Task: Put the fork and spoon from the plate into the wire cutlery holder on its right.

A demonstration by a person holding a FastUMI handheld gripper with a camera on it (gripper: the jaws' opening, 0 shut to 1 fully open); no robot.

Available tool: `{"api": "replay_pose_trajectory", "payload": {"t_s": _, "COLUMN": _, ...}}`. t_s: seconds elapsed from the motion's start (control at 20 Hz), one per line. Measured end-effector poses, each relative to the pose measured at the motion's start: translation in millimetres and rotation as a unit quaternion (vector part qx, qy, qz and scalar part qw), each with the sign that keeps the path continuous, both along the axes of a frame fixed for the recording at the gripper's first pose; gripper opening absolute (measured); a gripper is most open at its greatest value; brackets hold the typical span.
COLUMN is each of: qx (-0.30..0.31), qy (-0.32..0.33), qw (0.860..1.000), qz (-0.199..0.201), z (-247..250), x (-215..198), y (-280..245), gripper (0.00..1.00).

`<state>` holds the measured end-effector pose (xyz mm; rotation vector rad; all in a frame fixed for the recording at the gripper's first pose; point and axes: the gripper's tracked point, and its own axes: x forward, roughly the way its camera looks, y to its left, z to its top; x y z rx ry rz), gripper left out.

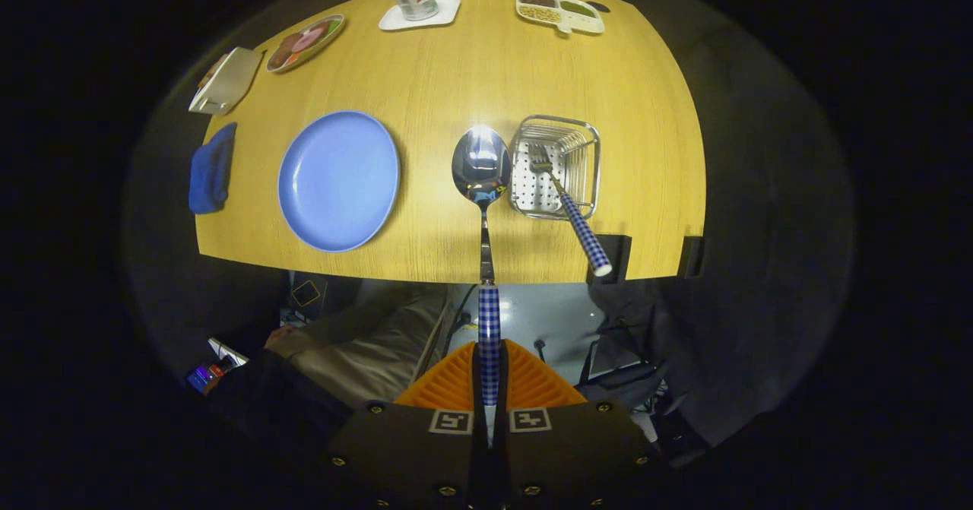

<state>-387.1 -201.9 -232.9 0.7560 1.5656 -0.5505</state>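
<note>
1. Holding: we have the spoon [482,191] by its checked handle, the gripper [489,388] closed on it with both fingers pressing the handle from either side, no gap left between them beyond the handle itself.
2. Spoon, axis: its length runs straight forward from the fingers, bowl foremost, hanging above the wooden table [456,77] near its front edge.
3. Spoon, bearing to target: the bowl lies just left of the wire cutlery holder [554,166], close beside its left wall yet not over its opening. This is the relation our next move turns on.
4. Fork [566,206]: already in the holder, tines down on the perforated floor, checked handle leaning out over the near right rim.
5. Plate [339,180]: blue, bare of cutlery, well left of the spoon.
6. Judgement: we reckon one item is placed and one remains; the spoon wants shifting rightward and tipping bowl-down before we let go, keeping clear of the leaning fork handle.
7. Hazard, as we judge: a release from here would drop it on the table.
</note>
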Motion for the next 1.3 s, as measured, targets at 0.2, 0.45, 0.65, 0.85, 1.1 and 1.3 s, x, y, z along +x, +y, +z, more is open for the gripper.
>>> {"api": "replay_pose_trajectory", "payload": {"t_s": 0.2, "qx": 0.056, "qy": -0.017, "qw": 0.996, "qz": -0.065, "z": -3.3, "x": 5.3, "y": -1.7, "gripper": 0.03}}
{"api": "replay_pose_trajectory", "payload": {"t_s": 0.45, "qx": 0.113, "qy": -0.013, "qw": 0.986, "qz": -0.123, "z": -17.4, "x": 12.1, "y": -10.9, "gripper": 0.03}}
{"api": "replay_pose_trajectory", "payload": {"t_s": 0.65, "qx": 0.134, "qy": 0.015, "qw": 0.982, "qz": -0.134, "z": -28.2, "x": 7.2, "y": -19.9, "gripper": 0.03}}
{"api": "replay_pose_trajectory", "payload": {"t_s": 0.85, "qx": 0.166, "qy": 0.043, "qw": 0.975, "qz": -0.139, "z": -35.1, "x": 11.5, "y": -28.2, "gripper": 0.03}}
{"api": "replay_pose_trajectory", "payload": {"t_s": 1.1, "qx": 0.182, "qy": 0.085, "qw": 0.973, "qz": -0.116, "z": -33.6, "x": 21.2, "y": -42.4, "gripper": 0.03}}
{"api": "replay_pose_trajectory", "payload": {"t_s": 1.3, "qx": 0.201, "qy": 0.119, "qw": 0.969, "qz": -0.085, "z": -33.7, "x": 23.4, "y": -44.8, "gripper": 0.03}}
